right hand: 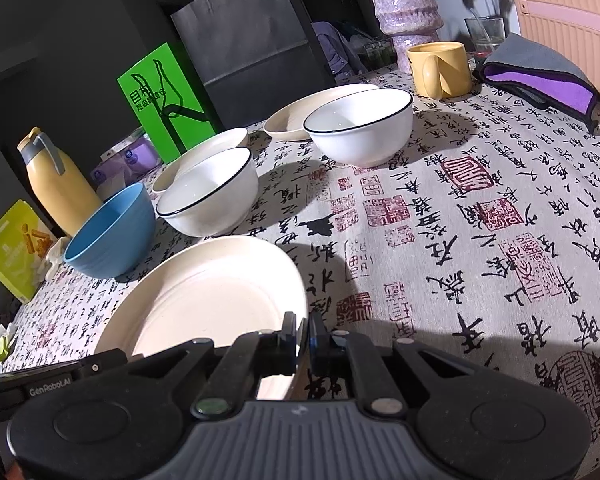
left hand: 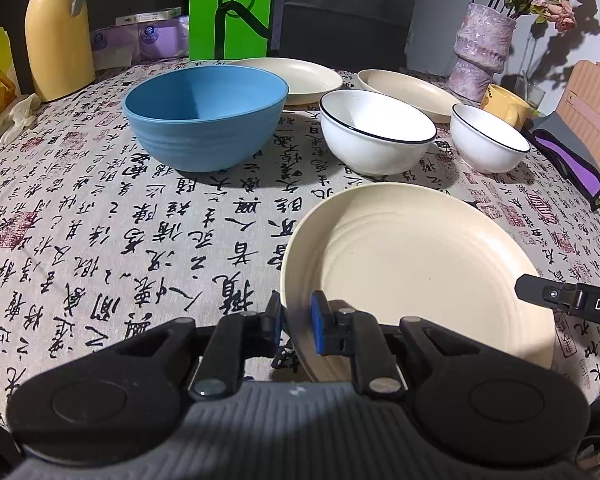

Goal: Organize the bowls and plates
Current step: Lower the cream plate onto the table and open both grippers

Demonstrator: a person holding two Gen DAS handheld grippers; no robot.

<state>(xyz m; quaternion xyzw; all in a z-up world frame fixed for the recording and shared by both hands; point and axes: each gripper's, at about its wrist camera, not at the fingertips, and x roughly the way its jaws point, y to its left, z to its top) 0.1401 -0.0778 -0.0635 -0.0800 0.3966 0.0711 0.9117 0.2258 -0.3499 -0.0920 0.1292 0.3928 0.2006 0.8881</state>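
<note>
Left wrist view: tablecloth [left hand: 100, 240] is lying under everything, blue bowl [left hand: 206, 118] sitting beyond the cream plate [left hand: 416, 264]. Left gripper [left hand: 296, 320] is pinching the plate's near-left rim; right gripper [right hand: 303, 334] is pinching its opposite rim.

A round table draped in a grey cloth printed with black calligraphy and red seals [left hand: 140, 220] is filling the room's foreground. Behind the table, a dark grey wall [left hand: 340, 8] is standing in shadow, while bright light is casting hard shadows across the cloth.
</note>
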